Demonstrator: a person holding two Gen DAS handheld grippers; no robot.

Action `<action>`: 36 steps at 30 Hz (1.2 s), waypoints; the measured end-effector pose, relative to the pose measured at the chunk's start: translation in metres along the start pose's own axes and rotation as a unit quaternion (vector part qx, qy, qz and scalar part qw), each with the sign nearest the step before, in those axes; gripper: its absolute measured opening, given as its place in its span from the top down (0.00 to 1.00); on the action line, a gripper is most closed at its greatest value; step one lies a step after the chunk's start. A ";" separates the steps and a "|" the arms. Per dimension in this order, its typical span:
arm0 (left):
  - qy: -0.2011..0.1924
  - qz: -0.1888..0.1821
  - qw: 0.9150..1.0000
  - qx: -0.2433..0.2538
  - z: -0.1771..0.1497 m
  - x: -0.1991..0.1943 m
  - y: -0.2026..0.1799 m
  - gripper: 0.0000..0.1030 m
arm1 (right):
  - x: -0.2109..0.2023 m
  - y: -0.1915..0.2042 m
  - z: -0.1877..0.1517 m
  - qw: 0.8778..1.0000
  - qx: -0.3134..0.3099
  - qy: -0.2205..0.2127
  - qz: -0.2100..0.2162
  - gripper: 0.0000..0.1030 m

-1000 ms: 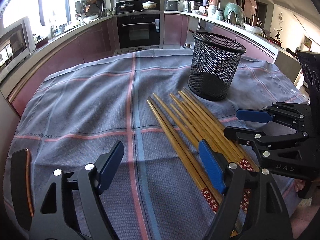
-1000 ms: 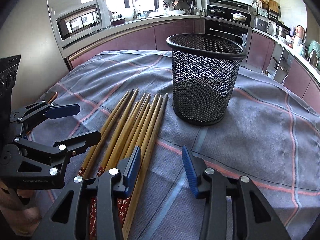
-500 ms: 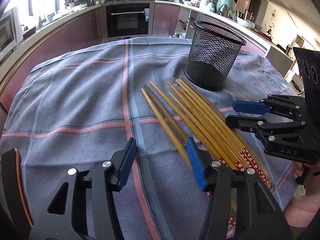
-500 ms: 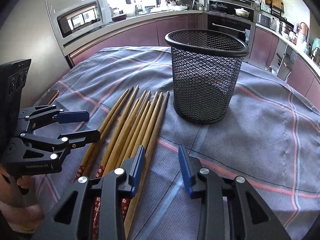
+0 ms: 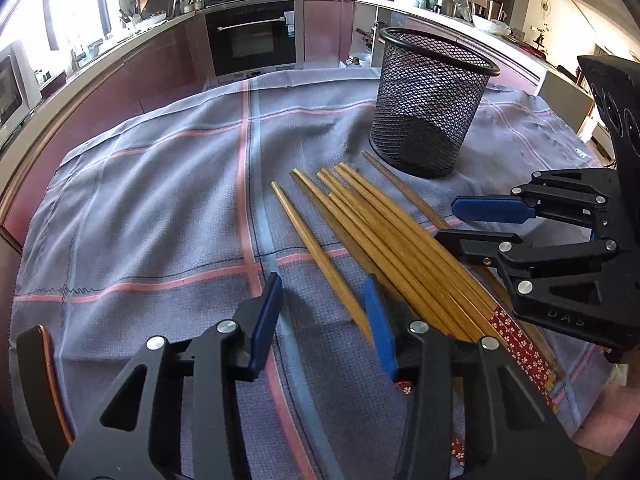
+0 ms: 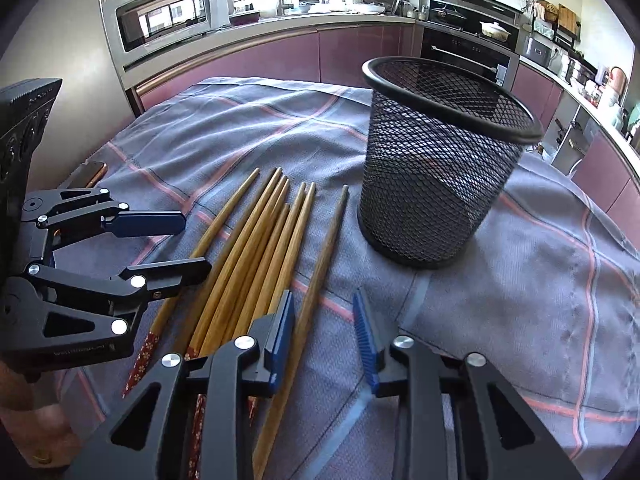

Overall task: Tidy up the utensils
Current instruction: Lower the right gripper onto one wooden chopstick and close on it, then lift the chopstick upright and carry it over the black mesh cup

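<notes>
Several wooden chopsticks [image 5: 400, 240] [image 6: 256, 248] with red patterned ends lie side by side on the checked cloth, tips toward a black mesh cup [image 5: 432, 104] [image 6: 440, 160] standing upright. My left gripper [image 5: 324, 320] [image 6: 180, 246] hangs low over the bundle's left edge. Its jaws are closing around the outermost chopstick [image 5: 320, 264], which lies near the right pad with a gap still showing. My right gripper [image 6: 324, 336] [image 5: 472, 224] is at the opposite edge. Its jaws are also closing, with the outermost chopstick [image 6: 320, 264] beside the left pad.
The grey-blue cloth [image 5: 160, 200] covers the whole table. A copper-edged phone [image 5: 44, 380] [image 6: 88, 174] lies at the table's left edge. A person's hand [image 6: 36, 420] holds the left gripper. Kitchen counters, an oven and a microwave stand behind.
Both grippers' jaws have narrowed a good deal. The left gripper now straddles the outermost chopstick instead of hanging over the bundle. Each edge chopstick now lies slightly apart from the rest.
</notes>
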State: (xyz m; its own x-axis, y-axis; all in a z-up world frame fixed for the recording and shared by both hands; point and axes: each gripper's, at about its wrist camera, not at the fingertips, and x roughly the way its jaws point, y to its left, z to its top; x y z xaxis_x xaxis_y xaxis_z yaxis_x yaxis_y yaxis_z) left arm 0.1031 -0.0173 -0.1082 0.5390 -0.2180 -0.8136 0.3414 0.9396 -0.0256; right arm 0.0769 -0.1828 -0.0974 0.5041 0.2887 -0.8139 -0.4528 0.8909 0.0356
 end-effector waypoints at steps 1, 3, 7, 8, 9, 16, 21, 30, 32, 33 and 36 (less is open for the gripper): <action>0.000 0.001 1.000 -0.004 0.001 0.000 0.001 0.72 | 0.001 0.000 0.001 1.000 0.001 -0.001 0.003 0.81; 0.001 0.002 1.000 -0.012 0.002 0.000 0.002 0.82 | 0.002 0.000 0.002 1.000 0.002 0.000 0.013 0.91; 0.000 -0.001 1.000 -0.031 0.003 0.000 0.004 0.88 | 0.002 -0.005 0.002 0.999 0.021 -0.003 0.032 0.95; -0.001 -0.003 0.999 -0.037 0.003 0.001 0.006 0.89 | 0.002 -0.005 0.002 0.999 0.025 -0.004 0.035 0.95; -0.002 -0.006 0.999 -0.043 0.002 0.000 0.007 0.90 | 0.001 -0.007 0.001 0.999 0.030 -0.007 0.039 0.95; -0.018 -0.011 0.998 -0.063 0.000 -0.011 0.014 0.92 | -0.024 -0.016 -0.001 0.996 0.046 -0.044 0.068 0.95; -0.041 -0.020 0.997 -0.070 0.002 -0.031 0.021 0.92 | -0.051 -0.019 0.001 0.991 0.046 -0.086 0.089 0.95; -0.097 -0.076 0.989 -0.083 0.014 -0.079 0.031 0.93 | -0.101 -0.025 0.015 0.979 0.044 -0.173 0.098 0.95; -0.113 -0.086 0.986 -0.082 0.020 -0.090 0.031 0.93 | -0.109 -0.028 0.019 0.976 0.044 -0.188 0.098 0.95; -0.123 -0.090 0.985 -0.080 0.024 -0.096 0.030 0.93 | -0.114 -0.031 0.022 0.975 0.045 -0.195 0.099 0.95; -0.149 -0.105 0.980 -0.077 0.035 -0.112 0.027 0.93 | -0.126 -0.037 0.030 0.971 0.044 -0.218 0.091 0.95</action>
State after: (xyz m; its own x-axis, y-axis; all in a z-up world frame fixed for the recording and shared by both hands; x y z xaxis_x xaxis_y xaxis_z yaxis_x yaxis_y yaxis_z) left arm 0.0785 0.0229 0.0027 0.6777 -0.4570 -0.5761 0.3611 0.8893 -0.2806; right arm 0.0519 -0.2416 0.0216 0.6937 0.5475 -0.4681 -0.5086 0.8324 0.2200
